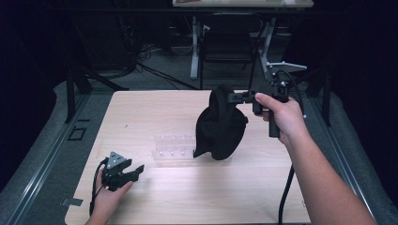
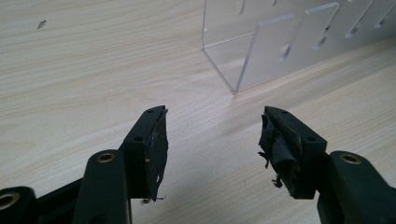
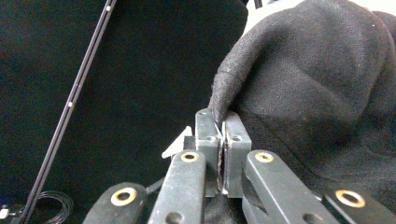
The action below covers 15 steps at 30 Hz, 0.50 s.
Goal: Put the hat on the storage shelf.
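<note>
A black cloth bag (image 1: pixel 219 124) hangs over the middle of the wooden table, its bottom brushing the surface. My right gripper (image 1: pixel 231 97) holds it up by its top edge from the right. In the right gripper view the jaws are pressed together on a fold of the black fabric (image 3: pixel 299 88), and my right gripper (image 3: pixel 222 123) pinches its hem. My left gripper (image 1: pixel 136 170) rests low at the table's front left, held in a hand. In the left gripper view my left gripper (image 2: pixel 212 135) stands open with bare wood between its pads.
A clear acrylic rack (image 1: pixel 172 149) with slots lies on the table left of the bag; its corner (image 2: pixel 261 51) sits just ahead of the left jaws. The wooden table (image 1: pixel 141 112) has a grey floor around it. Table legs and cables stand behind.
</note>
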{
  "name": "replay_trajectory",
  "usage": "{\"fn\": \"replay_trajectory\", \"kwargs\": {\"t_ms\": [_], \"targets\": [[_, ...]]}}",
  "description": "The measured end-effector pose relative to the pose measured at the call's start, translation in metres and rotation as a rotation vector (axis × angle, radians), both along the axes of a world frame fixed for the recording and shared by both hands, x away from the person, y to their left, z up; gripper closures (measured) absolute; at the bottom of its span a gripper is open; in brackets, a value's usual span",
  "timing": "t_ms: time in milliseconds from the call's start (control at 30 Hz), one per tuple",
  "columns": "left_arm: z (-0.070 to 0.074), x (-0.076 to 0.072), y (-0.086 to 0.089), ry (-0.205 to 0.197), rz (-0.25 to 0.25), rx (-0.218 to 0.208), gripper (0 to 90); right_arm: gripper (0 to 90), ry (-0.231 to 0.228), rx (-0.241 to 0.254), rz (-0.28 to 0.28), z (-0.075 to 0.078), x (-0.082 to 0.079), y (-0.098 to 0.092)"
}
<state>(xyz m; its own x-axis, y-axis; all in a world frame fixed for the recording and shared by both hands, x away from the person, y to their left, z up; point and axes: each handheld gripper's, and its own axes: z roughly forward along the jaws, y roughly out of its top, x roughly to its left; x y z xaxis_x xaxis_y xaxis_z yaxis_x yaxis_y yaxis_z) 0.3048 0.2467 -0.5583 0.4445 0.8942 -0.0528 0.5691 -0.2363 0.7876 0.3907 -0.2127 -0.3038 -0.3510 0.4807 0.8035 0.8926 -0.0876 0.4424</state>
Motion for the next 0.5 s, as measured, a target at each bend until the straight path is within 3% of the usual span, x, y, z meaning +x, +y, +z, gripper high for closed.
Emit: {"fn": "replay_trajectory", "kwargs": {"t_ms": [500], "targets": [[0.000, 0.000, 0.000, -0.001, 0.001, -0.010, 41.7, 88.1, 0.002, -0.021, -0.005, -0.007, 0.016, 0.016]]}}
